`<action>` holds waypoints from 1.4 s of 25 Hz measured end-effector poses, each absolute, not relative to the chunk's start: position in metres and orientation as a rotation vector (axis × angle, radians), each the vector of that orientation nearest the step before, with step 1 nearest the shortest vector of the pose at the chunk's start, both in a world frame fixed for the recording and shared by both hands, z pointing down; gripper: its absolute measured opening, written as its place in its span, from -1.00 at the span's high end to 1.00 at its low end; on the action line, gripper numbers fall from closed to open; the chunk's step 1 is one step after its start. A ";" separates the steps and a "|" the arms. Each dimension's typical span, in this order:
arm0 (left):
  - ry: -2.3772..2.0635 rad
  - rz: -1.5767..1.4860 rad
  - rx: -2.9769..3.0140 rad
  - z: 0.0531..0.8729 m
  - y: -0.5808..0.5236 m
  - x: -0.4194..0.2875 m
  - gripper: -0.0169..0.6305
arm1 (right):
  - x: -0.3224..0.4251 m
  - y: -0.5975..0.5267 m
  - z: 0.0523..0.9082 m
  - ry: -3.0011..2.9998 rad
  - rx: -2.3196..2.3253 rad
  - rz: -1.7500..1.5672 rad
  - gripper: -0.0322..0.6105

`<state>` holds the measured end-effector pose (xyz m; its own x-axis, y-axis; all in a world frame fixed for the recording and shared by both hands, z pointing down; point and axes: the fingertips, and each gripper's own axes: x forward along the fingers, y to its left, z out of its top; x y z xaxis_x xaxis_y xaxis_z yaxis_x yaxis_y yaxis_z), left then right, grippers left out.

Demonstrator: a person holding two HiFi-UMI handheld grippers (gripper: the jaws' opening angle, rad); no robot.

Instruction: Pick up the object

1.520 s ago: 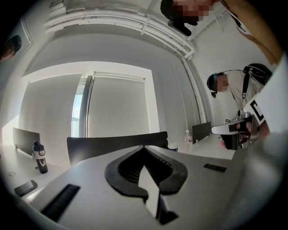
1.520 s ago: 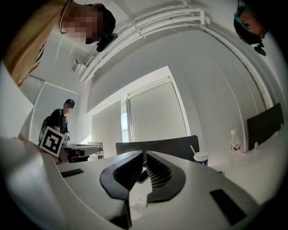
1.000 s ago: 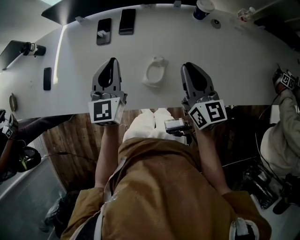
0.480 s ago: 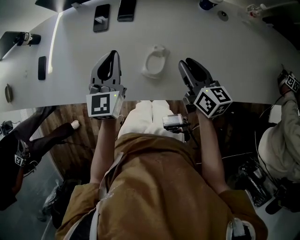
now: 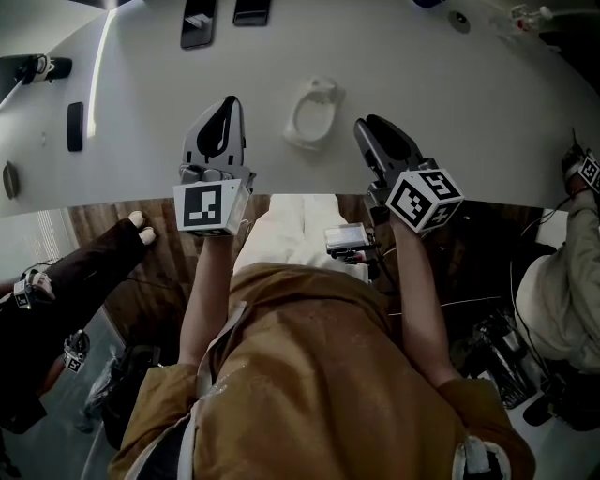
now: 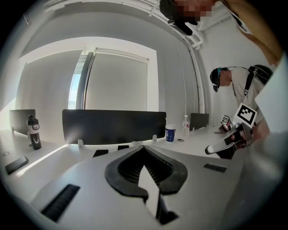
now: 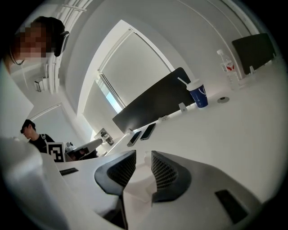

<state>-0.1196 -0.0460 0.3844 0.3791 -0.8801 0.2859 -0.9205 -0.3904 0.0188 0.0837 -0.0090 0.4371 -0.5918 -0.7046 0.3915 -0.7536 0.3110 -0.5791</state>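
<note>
A white ring-shaped holder (image 5: 313, 114) lies on the white table (image 5: 487, 122), between my two grippers and a little beyond them. My left gripper (image 5: 228, 101) rests to its left, pointing straight ahead, and its jaws (image 6: 144, 148) are shut with nothing in them. To the holder's right, my right gripper (image 5: 364, 126) is angled toward it with its tips a short way off. Its jaws (image 7: 143, 158) stand partly open, and only white surface shows in the gap between them.
Two phones (image 5: 199, 19) lie at the table's far side and a dark one (image 5: 75, 127) at the left. A blue cup (image 7: 198, 95), a bottle (image 7: 226, 66) and a black divider (image 6: 112, 126) stand further back. Another person's gripper (image 5: 583, 171) is at the right edge.
The right gripper's jaws have opened, and it has turned slightly toward the holder. The left gripper stays shut. A person at the lower left has stepped closer.
</note>
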 end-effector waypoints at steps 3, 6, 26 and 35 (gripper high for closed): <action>-1.610 0.360 2.441 0.395 -0.047 -0.123 0.93 | 0.083 -0.013 0.446 -2.467 1.386 1.189 0.56; -1.600 0.379 2.433 0.405 -0.048 -0.124 0.93 | 0.081 -0.015 0.456 -2.445 1.377 1.215 0.56; -1.592 0.424 2.397 0.438 -0.063 -0.124 0.93 | 0.044 -0.008 0.510 -2.326 1.024 1.668 0.56; -1.598 0.441 2.391 0.446 -0.072 -0.127 0.93 | 0.038 -0.002 0.530 -2.167 0.888 2.007 0.27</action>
